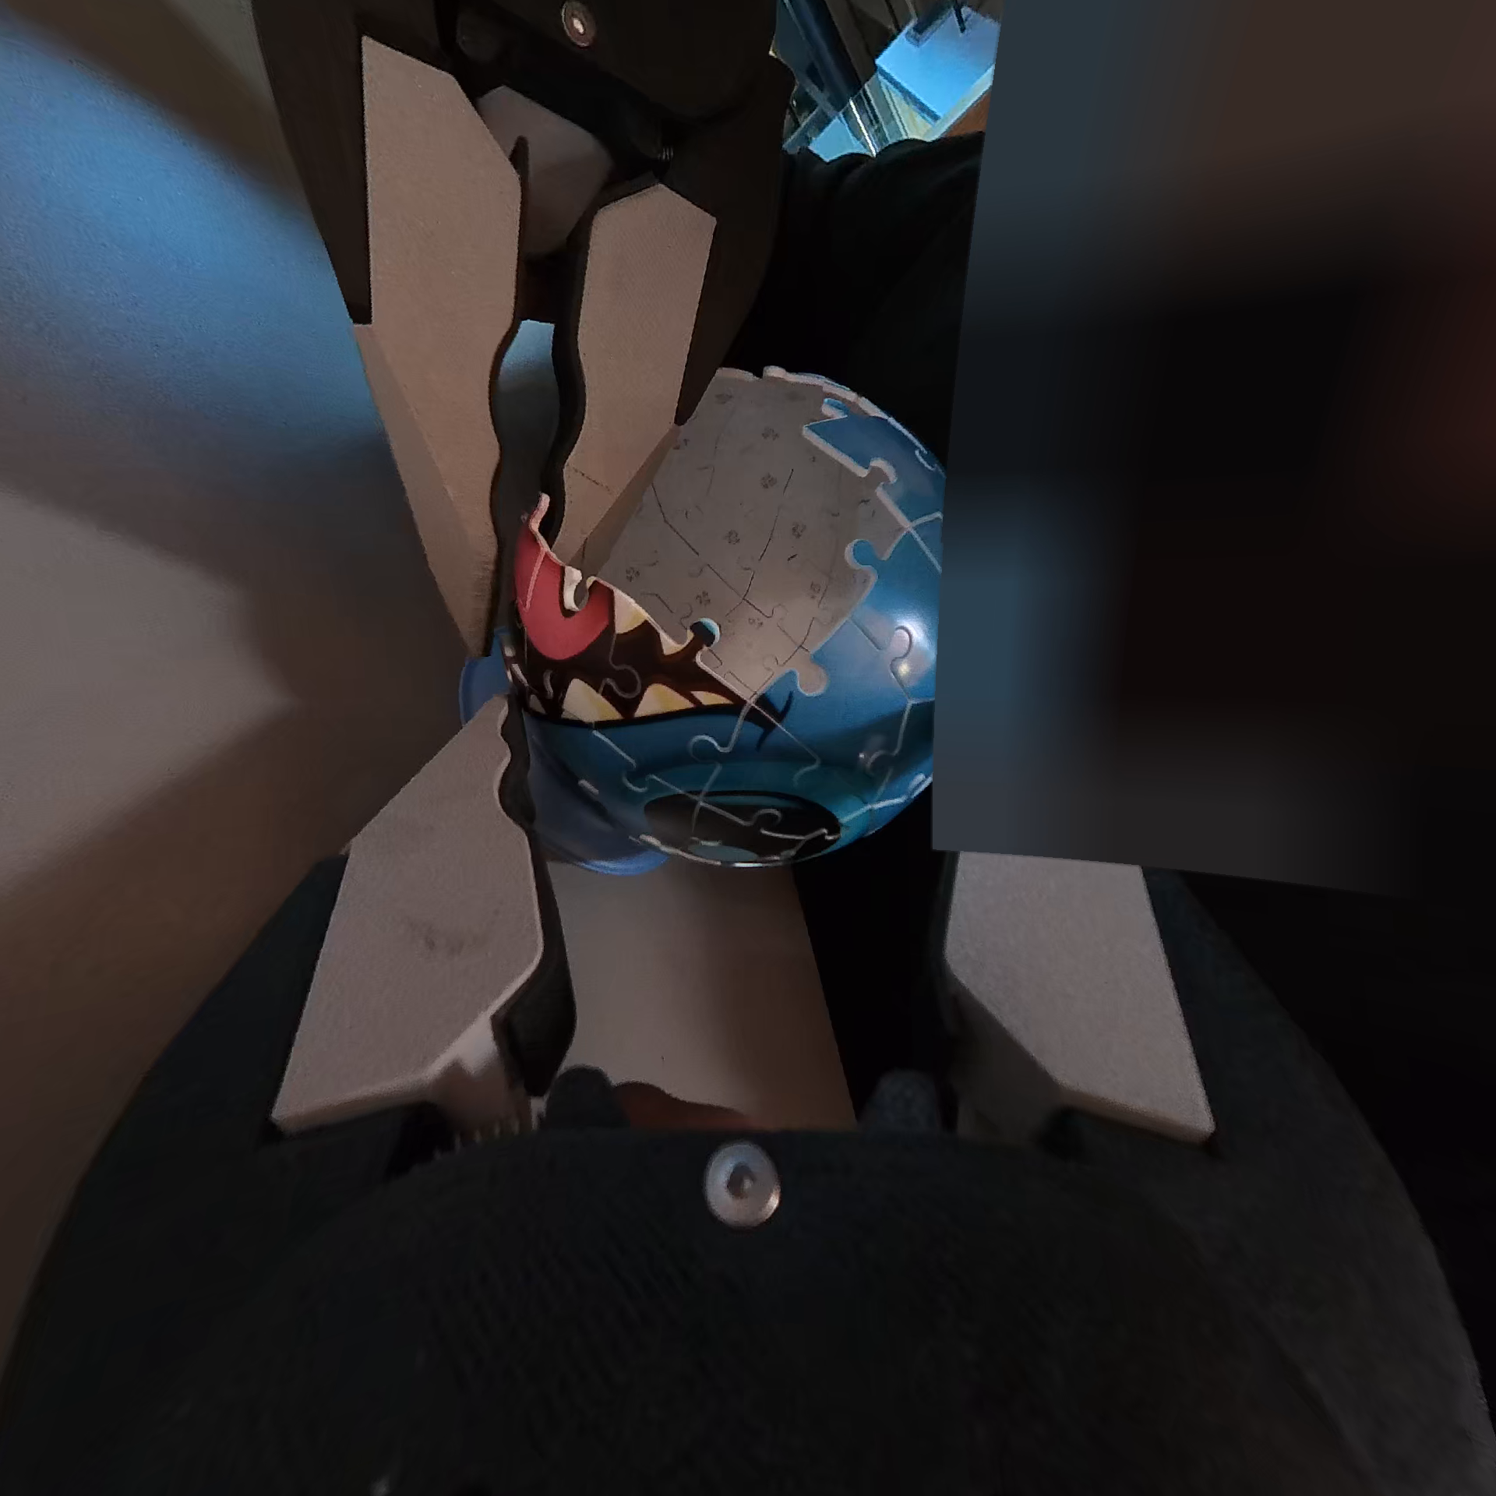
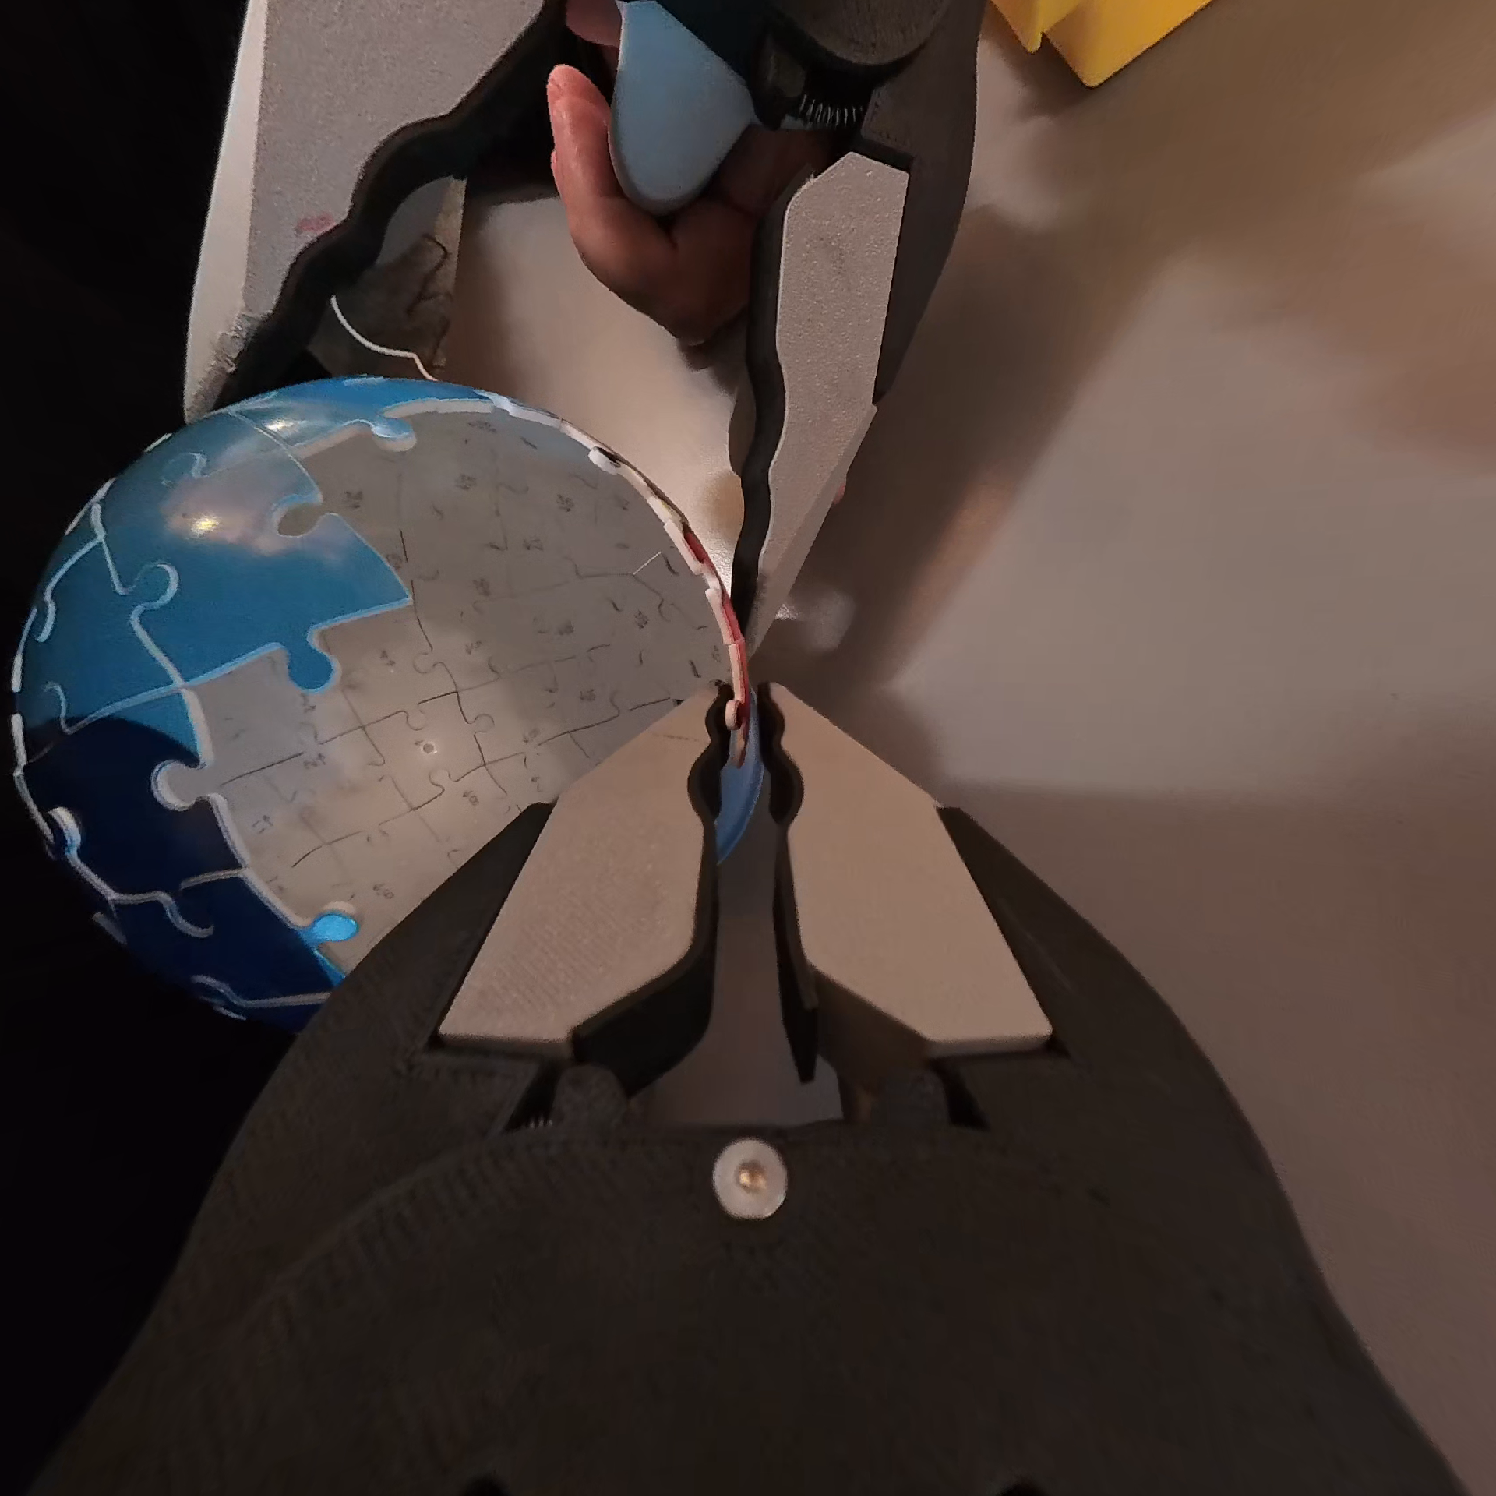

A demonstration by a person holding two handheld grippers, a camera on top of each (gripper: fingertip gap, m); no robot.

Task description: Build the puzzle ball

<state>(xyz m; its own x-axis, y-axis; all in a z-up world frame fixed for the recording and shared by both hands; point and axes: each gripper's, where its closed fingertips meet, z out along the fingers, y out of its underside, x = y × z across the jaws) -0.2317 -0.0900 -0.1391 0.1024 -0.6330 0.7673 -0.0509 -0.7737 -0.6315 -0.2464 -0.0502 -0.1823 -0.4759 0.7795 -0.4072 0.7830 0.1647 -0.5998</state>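
Puzzle ball [image 1: 753, 648] held between both jaws: left gripper [image 1: 712, 728] spread wide around it, right gripper [image 2: 749, 728] nearly closed, pinching its rim piece. Glossy blue half-shell, matte grey inside, interlocking pieces, above beige counter [image 2: 1133, 648].

Glossy smooth plastic puzzle ball [image 2: 202, 615] with matt grey inner faces; matt, finely ribbed black hand-held gripper [image 2: 749, 712].

A pale beige tabletop [image 2: 1133, 567] fills the right wrist view, crossed by soft shadows and brighter patches of light. A yellow box [image 2: 1109, 32] sits at its far edge. In the left wrist view, a bright blue glass surface [image 1: 882, 89] shows beyond a beige surface [image 1: 121, 607].
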